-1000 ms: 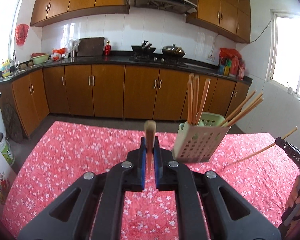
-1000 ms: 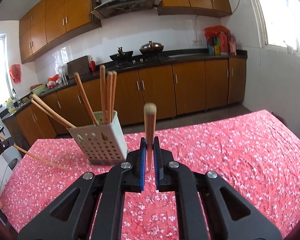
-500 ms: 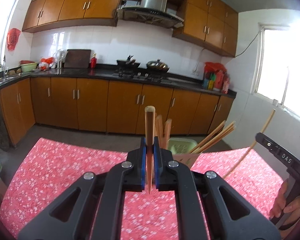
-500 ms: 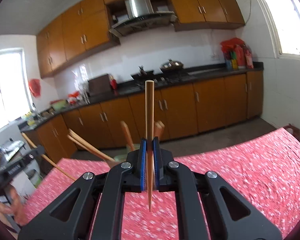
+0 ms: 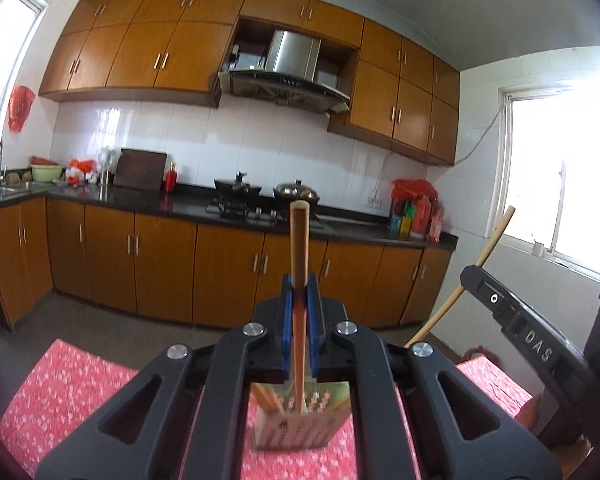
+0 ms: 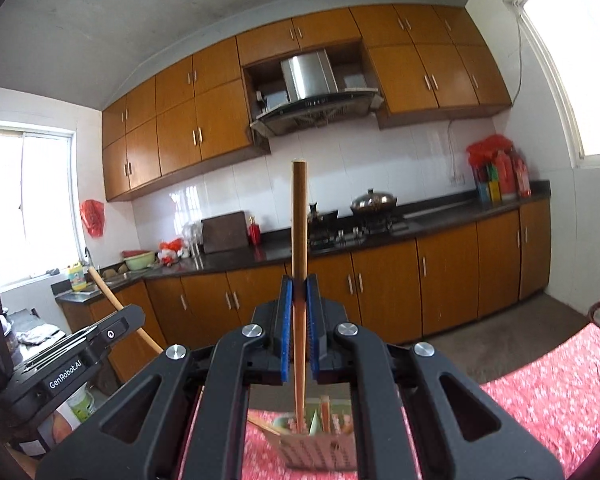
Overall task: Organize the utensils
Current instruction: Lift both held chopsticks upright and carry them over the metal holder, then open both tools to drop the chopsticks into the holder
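Note:
My left gripper (image 5: 299,292) is shut on a wooden chopstick (image 5: 299,240) held upright, its lower tip over the perforated green utensil holder (image 5: 296,428) seen below between the fingers. My right gripper (image 6: 299,292) is shut on another wooden chopstick (image 6: 299,220), upright, its lower tip down at the holder's (image 6: 320,448) mouth, where several chopsticks stand. The right gripper (image 5: 532,344) with its chopstick shows at the right of the left wrist view. The left gripper (image 6: 72,364) shows at the left of the right wrist view.
The holder stands on a table with a red flowered cloth (image 5: 68,392). Behind are wooden kitchen cabinets (image 5: 160,264), a dark counter with a stove and pots (image 5: 268,196), and windows (image 6: 24,200) at the sides.
Both grippers rose and tilted up, moving over the holder. The chopsticks went from slanted to upright with tips over the holder, which now sits low between the fingers.

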Demonstrator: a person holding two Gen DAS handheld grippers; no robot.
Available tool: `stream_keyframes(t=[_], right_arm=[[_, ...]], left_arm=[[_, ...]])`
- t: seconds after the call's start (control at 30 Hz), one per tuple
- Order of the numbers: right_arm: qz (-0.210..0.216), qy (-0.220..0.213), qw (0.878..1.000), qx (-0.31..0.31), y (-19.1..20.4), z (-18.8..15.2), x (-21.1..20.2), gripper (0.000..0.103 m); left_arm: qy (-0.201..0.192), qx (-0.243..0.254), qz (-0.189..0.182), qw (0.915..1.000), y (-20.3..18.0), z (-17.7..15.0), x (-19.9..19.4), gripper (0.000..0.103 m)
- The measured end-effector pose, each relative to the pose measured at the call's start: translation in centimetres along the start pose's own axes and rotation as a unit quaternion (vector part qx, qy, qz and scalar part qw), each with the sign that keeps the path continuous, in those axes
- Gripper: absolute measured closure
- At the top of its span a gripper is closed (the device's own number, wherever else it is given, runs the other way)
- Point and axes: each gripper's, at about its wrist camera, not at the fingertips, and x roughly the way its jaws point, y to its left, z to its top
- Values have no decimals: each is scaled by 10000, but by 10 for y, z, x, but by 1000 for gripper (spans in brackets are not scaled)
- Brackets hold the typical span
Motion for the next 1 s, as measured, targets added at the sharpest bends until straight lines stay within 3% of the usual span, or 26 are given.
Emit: stream_keyframes(t=[0.17, 0.4, 0.6, 0.73, 0.8, 0.87, 0.93, 1.0], right_arm=[[-144, -89, 9998, -62, -5, -9, 19, 95], [-333, 357, 9988, 7, -23, -40, 47, 95], [-337, 702, 9969, 95, -27, -49, 53, 93], [-413, 642, 9971, 54, -26, -43, 40, 69], [-436, 583, 9973, 26, -25, -39, 28, 67], [-454, 581, 9973, -7, -25, -36, 21, 61], [-493, 586, 9971, -53, -24, -36, 5, 49], [-539, 608, 9966, -122, -22, -40, -11, 38]], left_arm=[[-120, 39, 204, 9997, 0, 0, 26, 95], [395, -170, 237, 9988, 15, -27, 72, 95], [645, -296, 191, 9973, 26, -36, 78, 93], [593, -297, 192, 9976, 30, -32, 63, 85], [533, -306, 216, 9979, 33, -29, 51, 76], [508, -291, 206, 9981, 35, -29, 39, 75], [524, -243, 236, 9981, 39, -32, 22, 70], [557, -136, 288, 9979, 42, -40, 5, 59]])
